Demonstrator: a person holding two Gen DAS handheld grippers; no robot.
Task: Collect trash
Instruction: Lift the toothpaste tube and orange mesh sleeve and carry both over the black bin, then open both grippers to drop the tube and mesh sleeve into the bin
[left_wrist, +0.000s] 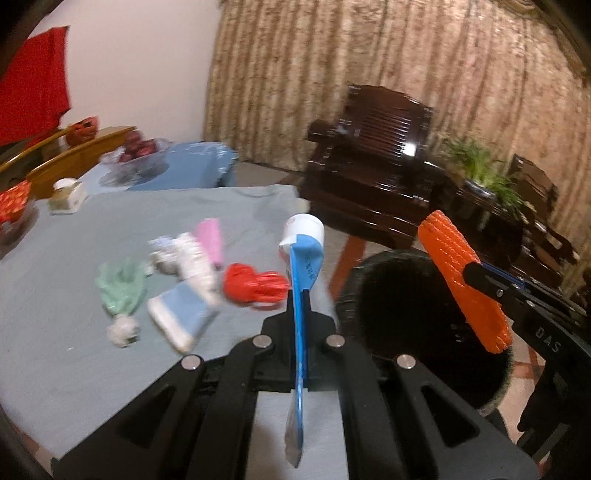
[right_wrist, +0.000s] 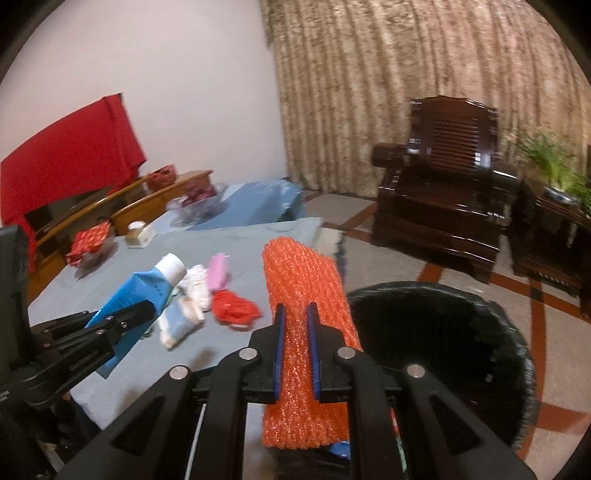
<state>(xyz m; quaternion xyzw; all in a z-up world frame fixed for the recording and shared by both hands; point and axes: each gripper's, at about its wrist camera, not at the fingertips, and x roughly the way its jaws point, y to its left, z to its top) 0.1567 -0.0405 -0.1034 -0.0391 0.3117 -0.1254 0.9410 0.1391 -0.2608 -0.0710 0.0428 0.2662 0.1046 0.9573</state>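
My left gripper (left_wrist: 300, 295) is shut on a flattened blue tube with a white cap (left_wrist: 303, 266), held upright above the table's right edge. That tube (right_wrist: 144, 291) and the left gripper (right_wrist: 142, 314) also show at the left of the right wrist view. My right gripper (right_wrist: 295, 314) is shut on an orange foam net sleeve (right_wrist: 306, 295), and the sleeve (left_wrist: 461, 280) hangs over the black bin (left_wrist: 406, 306). The bin (right_wrist: 443, 325) stands on the floor beside the table. Several scraps stay on the table: red wrapper (left_wrist: 255, 284), pale blue tube (left_wrist: 181, 317), green wrapper (left_wrist: 122, 288), pink piece (left_wrist: 210, 236).
The table has a grey-blue cloth (left_wrist: 74, 362). A tissue box (left_wrist: 68, 195) and a glass bowl of fruit (left_wrist: 136, 158) sit at its far side. A dark wooden armchair (right_wrist: 443, 199) and a potted plant (right_wrist: 554, 166) stand beyond the bin, in front of a curtain.
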